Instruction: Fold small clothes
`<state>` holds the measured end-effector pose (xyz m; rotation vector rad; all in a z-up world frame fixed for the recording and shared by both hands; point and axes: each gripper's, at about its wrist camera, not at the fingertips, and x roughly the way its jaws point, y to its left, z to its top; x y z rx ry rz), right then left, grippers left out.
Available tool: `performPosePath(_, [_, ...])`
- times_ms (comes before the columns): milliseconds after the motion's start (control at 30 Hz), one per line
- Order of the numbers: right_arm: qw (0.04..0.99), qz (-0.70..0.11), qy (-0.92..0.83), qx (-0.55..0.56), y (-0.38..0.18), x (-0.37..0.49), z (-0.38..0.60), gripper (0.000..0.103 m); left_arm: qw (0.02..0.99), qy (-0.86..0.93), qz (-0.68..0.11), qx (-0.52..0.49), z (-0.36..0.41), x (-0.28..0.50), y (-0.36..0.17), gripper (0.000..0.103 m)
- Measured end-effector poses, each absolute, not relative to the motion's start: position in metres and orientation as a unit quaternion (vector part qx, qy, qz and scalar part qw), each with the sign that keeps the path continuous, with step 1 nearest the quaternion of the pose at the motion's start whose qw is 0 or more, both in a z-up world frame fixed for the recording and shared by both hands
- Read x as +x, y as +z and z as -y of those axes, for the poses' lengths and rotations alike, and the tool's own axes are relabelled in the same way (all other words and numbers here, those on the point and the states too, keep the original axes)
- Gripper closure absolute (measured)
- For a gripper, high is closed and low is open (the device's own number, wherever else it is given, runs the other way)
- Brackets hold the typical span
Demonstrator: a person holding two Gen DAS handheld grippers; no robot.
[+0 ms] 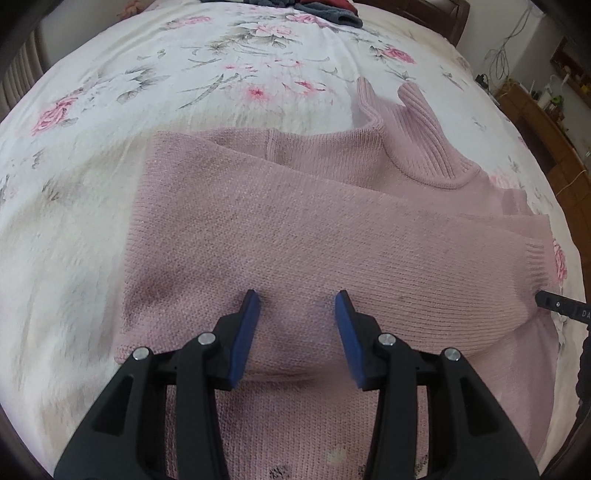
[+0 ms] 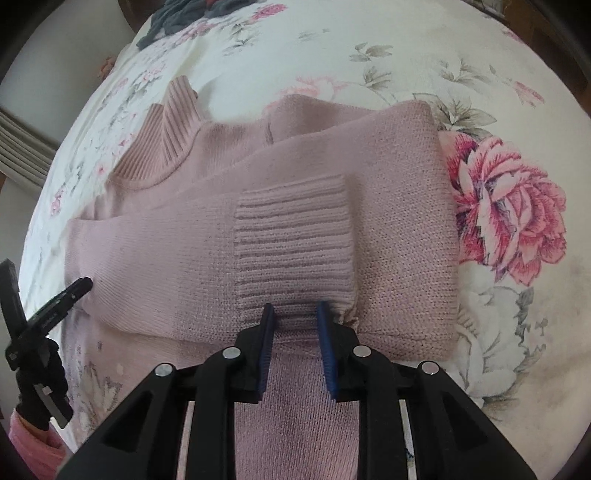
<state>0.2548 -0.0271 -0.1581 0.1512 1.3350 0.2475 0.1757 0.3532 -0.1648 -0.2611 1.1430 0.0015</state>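
Sleeves folded across, pink knitted turtleneck sweater [image 1: 280,221] is lying under our left gripper [image 1: 297,306], jaws wide; our right gripper [image 2: 294,314], jaws narrower, is touching its ribbed cuff [image 2: 291,240].

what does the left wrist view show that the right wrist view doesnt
Only the left wrist view: a wooden cabinet with wall cables at the far right, and the open left claw over the sweater's middle.

Only the right wrist view: the whole ribbed cuff of the folded-over sleeve, a large rose print, and a gloved hand holding the other tool.

Both: the pink sweater with its ribbed collar, the floral sheet, and dark clothes at the far end.
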Motion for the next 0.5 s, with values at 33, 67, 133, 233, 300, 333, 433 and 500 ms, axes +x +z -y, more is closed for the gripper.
performPosePath(33, [0.774, -0.619, 0.116, 0.072, -0.159, 0.257, 0.027, 0.079, 0.833, 0.000, -0.540, -0.123, -0.354, 0.176, -0.165, 0.060])
performPosePath(67, [0.772, -0.620, 0.119, 0.071, -0.159, 0.258, 0.028, 0.079, 0.832, -0.001, -0.540, -0.126, -0.354, 0.177, -0.165, 0.060])
performPosePath(133, [0.771, -0.621, 0.124, 0.064, -0.160, 0.260, 0.026, 0.079, 0.831, -0.001, -0.540, -0.129, -0.354, 0.178, -0.165, 0.060])
performPosePath(233, [0.773, -0.619, 0.126, 0.061, -0.160, 0.260, 0.025, 0.079, 0.834, 0.000, -0.538, -0.123, -0.353, 0.177, -0.166, 0.060])
performPosePath(300, [0.772, -0.619, 0.127, 0.065, -0.159, 0.261, 0.025, 0.079, 0.834, 0.001, -0.540, -0.114, -0.350, 0.177, -0.163, 0.060])
performPosePath(333, [0.771, -0.620, 0.130, 0.063, -0.157, 0.261, 0.025, 0.079, 0.834, 0.001, -0.541, -0.111, -0.349, 0.177, -0.162, 0.060])
performPosePath(433, [0.771, -0.619, 0.138, 0.061, -0.147, 0.263, 0.024, 0.076, 0.838, -0.002, -0.535, -0.104, -0.348, 0.178, -0.148, 0.059])
performPosePath(500, [0.775, -0.611, 0.150, 0.066, -0.137, 0.269, 0.023, 0.073, 0.847, -0.010, -0.522, -0.102, -0.349, 0.184, -0.135, 0.057])
